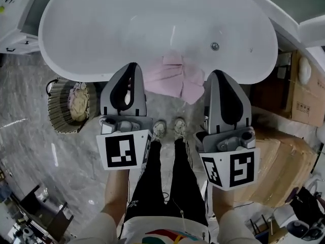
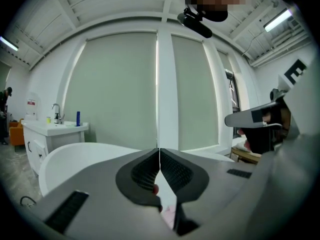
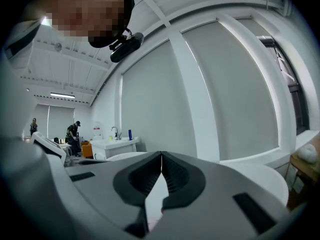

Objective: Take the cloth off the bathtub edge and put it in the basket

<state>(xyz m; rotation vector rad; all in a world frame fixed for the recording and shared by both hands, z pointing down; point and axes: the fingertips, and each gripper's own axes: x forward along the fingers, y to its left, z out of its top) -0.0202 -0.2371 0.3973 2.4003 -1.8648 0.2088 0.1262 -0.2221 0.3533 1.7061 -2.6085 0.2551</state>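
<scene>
bathtub (image 1: pixel 101 34) ahead, open floor (image 1: pixel 30 151) toward basket (image 1: pixel 57 111), boxes (image 1: pixel 304 105) right

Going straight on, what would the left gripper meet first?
Likely nothing close: the shut left gripper aims over the near rim of the bathtub, the pink cloth lying lower, to its right. Beyond comes the far rim or the window blind; depth is unclear.

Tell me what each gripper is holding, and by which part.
Nothing is held. The left gripper and the right gripper are both shut on nothing; the cloth hangs over the bathtub edge.
</scene>
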